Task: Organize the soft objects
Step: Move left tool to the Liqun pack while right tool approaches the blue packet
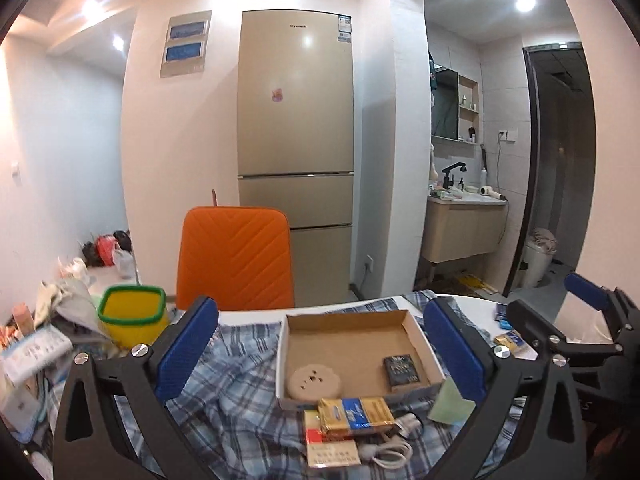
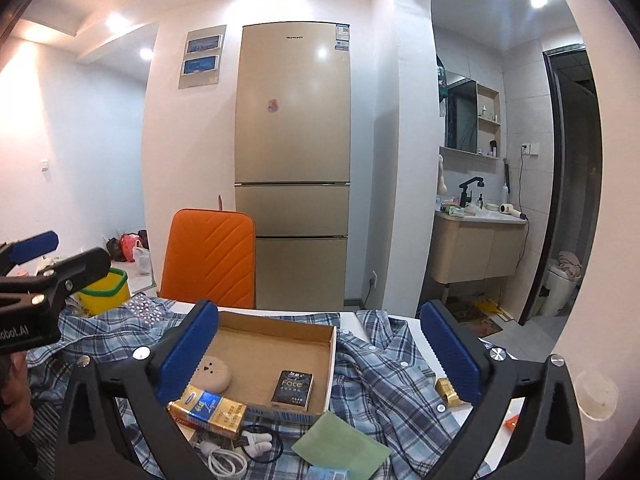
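Blue plaid shirt (image 2: 384,372) lies rumpled across the worktop (image 2: 352,316), its long axis running left to right, under a cardboard tray (image 2: 276,356); left gripper (image 1: 320,354) and right gripper (image 2: 320,354) hover above, jaws apart, empty

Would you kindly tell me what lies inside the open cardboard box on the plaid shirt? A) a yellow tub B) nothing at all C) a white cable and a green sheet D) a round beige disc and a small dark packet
D: the cardboard box holds a round beige disc and a small dark packet; the white cable and green sheet lie outside it on the plaid shirt.
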`<state>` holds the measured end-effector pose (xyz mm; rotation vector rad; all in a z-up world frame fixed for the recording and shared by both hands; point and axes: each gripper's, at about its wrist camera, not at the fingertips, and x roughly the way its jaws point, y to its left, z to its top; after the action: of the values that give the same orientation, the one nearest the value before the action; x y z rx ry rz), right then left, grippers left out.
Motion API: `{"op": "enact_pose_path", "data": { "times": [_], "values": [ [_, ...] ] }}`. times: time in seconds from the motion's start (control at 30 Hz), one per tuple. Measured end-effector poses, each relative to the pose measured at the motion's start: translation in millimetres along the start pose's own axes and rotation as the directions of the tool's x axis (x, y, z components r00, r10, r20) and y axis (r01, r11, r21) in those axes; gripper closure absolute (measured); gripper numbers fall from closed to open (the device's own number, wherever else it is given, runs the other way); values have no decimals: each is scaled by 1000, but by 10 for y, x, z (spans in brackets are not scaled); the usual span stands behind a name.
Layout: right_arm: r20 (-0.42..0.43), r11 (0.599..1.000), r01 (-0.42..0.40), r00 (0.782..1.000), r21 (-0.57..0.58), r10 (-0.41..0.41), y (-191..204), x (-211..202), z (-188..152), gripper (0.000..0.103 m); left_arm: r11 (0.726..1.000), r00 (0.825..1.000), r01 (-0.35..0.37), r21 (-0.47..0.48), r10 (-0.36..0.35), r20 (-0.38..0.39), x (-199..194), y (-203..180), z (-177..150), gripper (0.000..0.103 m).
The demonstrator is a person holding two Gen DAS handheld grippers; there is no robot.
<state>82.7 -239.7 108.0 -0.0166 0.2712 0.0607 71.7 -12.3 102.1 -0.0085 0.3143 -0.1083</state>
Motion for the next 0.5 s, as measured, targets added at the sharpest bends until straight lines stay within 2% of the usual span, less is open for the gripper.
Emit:
{"op": "enact_pose_path", "data": {
  "times": [0.23,0.5],
  "values": [
    [21,1000,27,999,-7,-27,29,-166,-225,0,1000,1000,9,-5,-9,-10,-164,-23,-241,1],
    [-33,999,30,999,22,-29,-37,-218,-477,0,999,996,28,-39,-31,-79,-152,-15,-534,1]
  ]
}}
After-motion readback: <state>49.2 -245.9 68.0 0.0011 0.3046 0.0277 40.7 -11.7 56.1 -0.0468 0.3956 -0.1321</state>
